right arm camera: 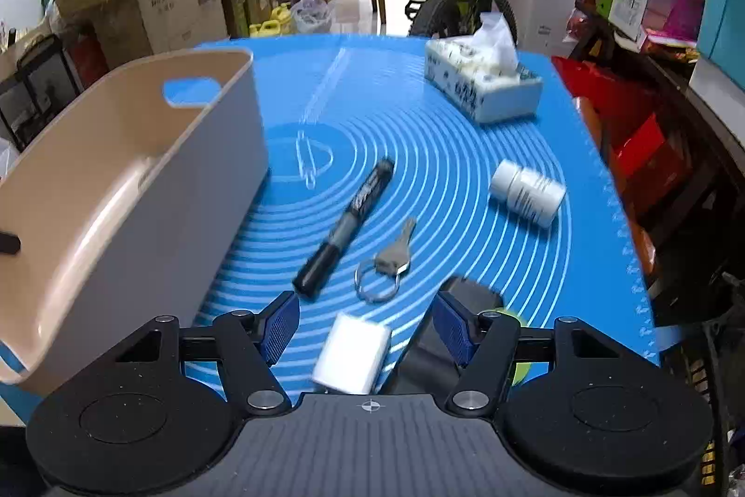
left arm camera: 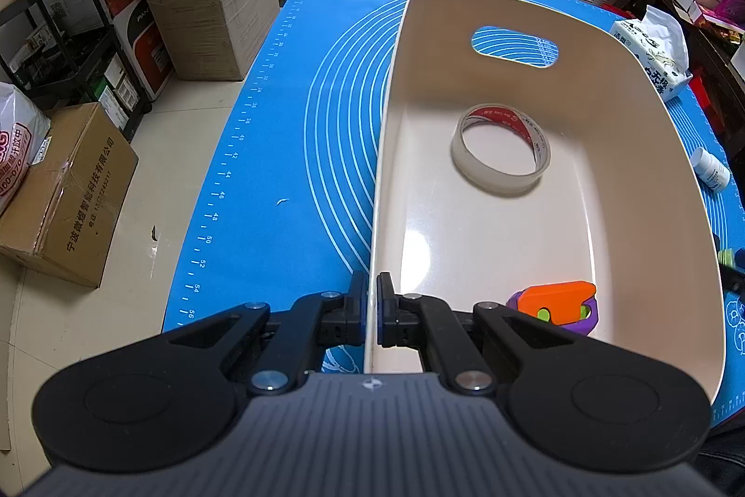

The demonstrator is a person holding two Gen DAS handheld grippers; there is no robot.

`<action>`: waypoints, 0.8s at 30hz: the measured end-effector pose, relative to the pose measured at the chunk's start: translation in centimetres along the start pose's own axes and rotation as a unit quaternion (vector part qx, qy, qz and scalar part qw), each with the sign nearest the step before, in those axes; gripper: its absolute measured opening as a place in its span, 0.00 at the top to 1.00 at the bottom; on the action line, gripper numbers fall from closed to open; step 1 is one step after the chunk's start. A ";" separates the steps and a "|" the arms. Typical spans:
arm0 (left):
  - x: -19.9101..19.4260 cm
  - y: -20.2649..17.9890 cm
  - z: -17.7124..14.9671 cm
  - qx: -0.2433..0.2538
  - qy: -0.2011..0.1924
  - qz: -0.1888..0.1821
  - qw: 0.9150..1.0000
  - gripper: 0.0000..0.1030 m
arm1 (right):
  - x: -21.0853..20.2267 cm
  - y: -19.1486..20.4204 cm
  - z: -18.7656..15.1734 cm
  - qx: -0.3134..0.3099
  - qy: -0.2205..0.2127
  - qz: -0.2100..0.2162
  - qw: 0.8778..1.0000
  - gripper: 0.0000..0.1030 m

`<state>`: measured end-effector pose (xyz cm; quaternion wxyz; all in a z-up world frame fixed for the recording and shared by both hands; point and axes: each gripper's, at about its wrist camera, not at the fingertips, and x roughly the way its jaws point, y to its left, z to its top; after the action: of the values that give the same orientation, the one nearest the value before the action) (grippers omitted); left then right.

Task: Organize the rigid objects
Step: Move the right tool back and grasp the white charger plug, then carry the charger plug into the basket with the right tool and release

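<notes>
Black, blue-padded left tongs (left arm camera: 371, 310) are clenched on the near rim of the cream plastic basket (left arm camera: 642, 133), one pad outside the thin wall and one inside. Just past the inner pad, an orange, purple and green plastic toy (left arm camera: 556, 303) lies on the basket floor near the right wall. Farther in, at mid-floor, a roll of clear tape with a red-printed core (left arm camera: 500, 147) lies flat. The far wall has an oval handle slot.

Right tongs (right arm camera: 365, 327) of the same make stand released, their blue pads wide apart over the blue silicone mat with white rings (right arm camera: 465, 133) that covers the worktop. A small white rectangular block (right arm camera: 351, 352) lies between and just below the pads; whether they touch it I cannot tell. A dark object shows beside the right pad, too blurred to name. Just beyond lie a silver key on a metal ring (right arm camera: 389, 266) and a black marker pen (right arm camera: 347, 229), side by side, the marker nearer the basket's outer wall. Farther right a white pill bottle (right arm camera: 526, 192) lies on its side. A tissue box (right arm camera: 482, 82) sits at the far edge.
</notes>
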<state>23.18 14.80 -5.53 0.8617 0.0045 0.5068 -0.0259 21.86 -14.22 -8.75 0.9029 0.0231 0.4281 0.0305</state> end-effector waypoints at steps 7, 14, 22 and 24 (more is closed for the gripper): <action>0.0 0.0 0.0 0.000 0.000 0.000 1.000 0.95 | 2.3 0.8 -1.7 -0.011 0.028 0.007 1.000 0.40; 0.0 0.0 0.0 0.000 0.000 0.000 1.000 0.95 | 3.4 1.0 -2.1 -0.014 0.038 -0.004 0.999 0.44; 0.0 0.0 0.0 0.000 0.000 0.000 1.000 0.95 | 4.5 1.5 -2.2 -0.005 0.051 -0.017 0.999 0.49; 0.0 0.0 0.0 0.000 0.000 0.001 1.000 0.95 | 4.4 1.7 -2.6 -0.001 0.042 -0.018 0.999 0.56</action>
<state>23.18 14.78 -5.55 0.8618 0.0050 0.5067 -0.0254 22.62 -12.12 -13.69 0.8847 0.0131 0.4657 0.0154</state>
